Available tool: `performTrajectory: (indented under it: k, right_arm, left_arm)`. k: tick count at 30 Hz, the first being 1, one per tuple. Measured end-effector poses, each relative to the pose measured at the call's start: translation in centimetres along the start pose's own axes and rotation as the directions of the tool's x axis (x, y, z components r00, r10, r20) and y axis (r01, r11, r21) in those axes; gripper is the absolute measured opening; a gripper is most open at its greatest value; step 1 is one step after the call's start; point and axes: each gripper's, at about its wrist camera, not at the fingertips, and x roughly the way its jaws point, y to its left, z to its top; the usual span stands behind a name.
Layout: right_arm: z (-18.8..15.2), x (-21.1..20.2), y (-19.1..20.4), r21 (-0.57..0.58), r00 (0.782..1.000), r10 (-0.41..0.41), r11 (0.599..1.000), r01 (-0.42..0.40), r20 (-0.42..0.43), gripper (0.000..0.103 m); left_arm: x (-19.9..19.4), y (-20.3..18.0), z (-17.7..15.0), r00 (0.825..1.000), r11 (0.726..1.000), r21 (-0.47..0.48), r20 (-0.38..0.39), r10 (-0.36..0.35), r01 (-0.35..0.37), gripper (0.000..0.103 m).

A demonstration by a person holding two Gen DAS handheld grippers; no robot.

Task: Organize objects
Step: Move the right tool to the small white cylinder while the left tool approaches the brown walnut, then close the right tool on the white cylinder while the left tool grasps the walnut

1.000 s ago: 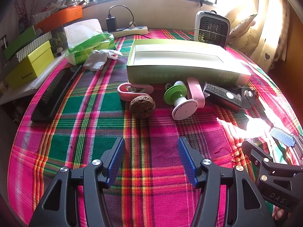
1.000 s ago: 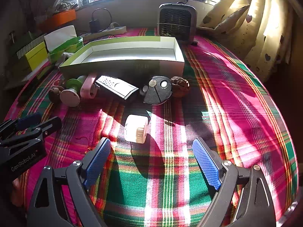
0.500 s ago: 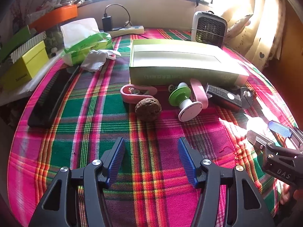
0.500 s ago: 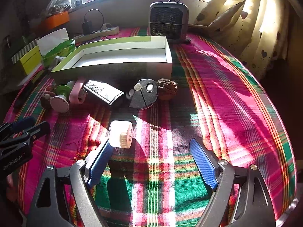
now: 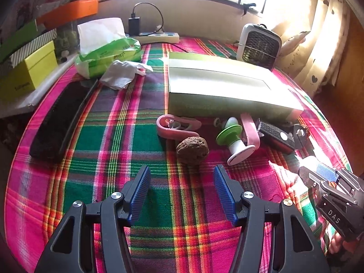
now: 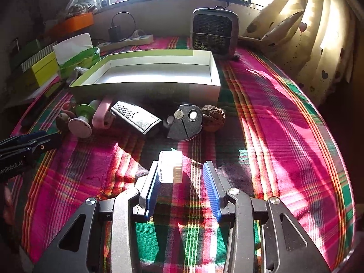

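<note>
The small white cylinder [image 6: 171,170] I'm working on sits on the plaid cloth [image 6: 284,136] of the counter, in a patch of sun, between the fingers of my right hand-held gripper [image 6: 183,183]. Its left side looks to be against the left blue pad [image 6: 152,188]; a gap shows between its ribbed end and the right pad, so the jaws are partly closed around it but not clamped.

Just beyond it lie a round black clip-like piece [image 6: 185,122] with a brown walnut [image 6: 213,118] touching its right side, and a black grater-like tool [image 6: 136,117] to the left. Further left are a pink clip [image 6: 102,113] and a green-and-white spool [image 6: 82,119] tipped on its side. Behind them all stands the open green tray [image 6: 145,91], white inside, with nothing visible in it. A small heater [image 6: 215,33] sits at the far end near the window.

My left hand-held gripper [image 5: 182,191] hovers over the cloth with its jaws wide apart, holding nothing. Just ahead of it lies a second walnut [image 5: 193,150], with another pink clip [image 5: 177,127] right behind. To the far left lie a black keyboard [image 5: 61,118], a crumpled tissue [image 5: 122,75] and a green tissue pack [image 5: 107,52].
</note>
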Motion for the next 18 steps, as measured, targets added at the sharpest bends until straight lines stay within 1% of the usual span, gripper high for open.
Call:
performTrajectory:
  k: [4,6,10,13,16,18]
  right_arm:
    - [0.0,0.1,0.1,-0.008,1.000,0.008,1.000,-0.008,0.003,0.027]
    - [0.1,0.1,0.1,-0.014,1.000,0.013,1.000,-0.013,0.004,0.020]
    - [0.3,0.2,0.2,-0.026,1.000,0.015,1.000,-0.015,0.003,0.020]
    - [0.4,0.3,0.1,-0.026,1.000,0.019,0.999,-0.019,0.001,0.020]
    - [0.5,0.4,0.1,-0.025,1.000,0.026,0.999,-0.026,-0.003,0.020]
    - [0.6,0.4,0.0,-0.024,1.000,0.030,0.999,-0.030,-0.005,0.020]
  left_arm:
    - [0.3,-0.2,0.7,1.000,1.000,0.010,0.002,-0.007,0.007,0.056]
    - [0.4,-0.2,1.0,1.000,1.000,0.008,0.009,-0.001,0.001,0.056]
    - [0.7,0.0,1.6,1.000,1.000,-0.009,0.018,0.000,0.000,0.055]
    - [1.0,-0.2,1.8,1.000,1.000,0.003,0.016,0.006,-0.006,0.049]
    - [1.3,-0.2,1.9,1.000,1.000,0.006,0.013,0.010,-0.010,0.042]
    - [1.5,-0.2,2.0,1.000,1.000,0.004,0.006,0.006,-0.006,0.033]
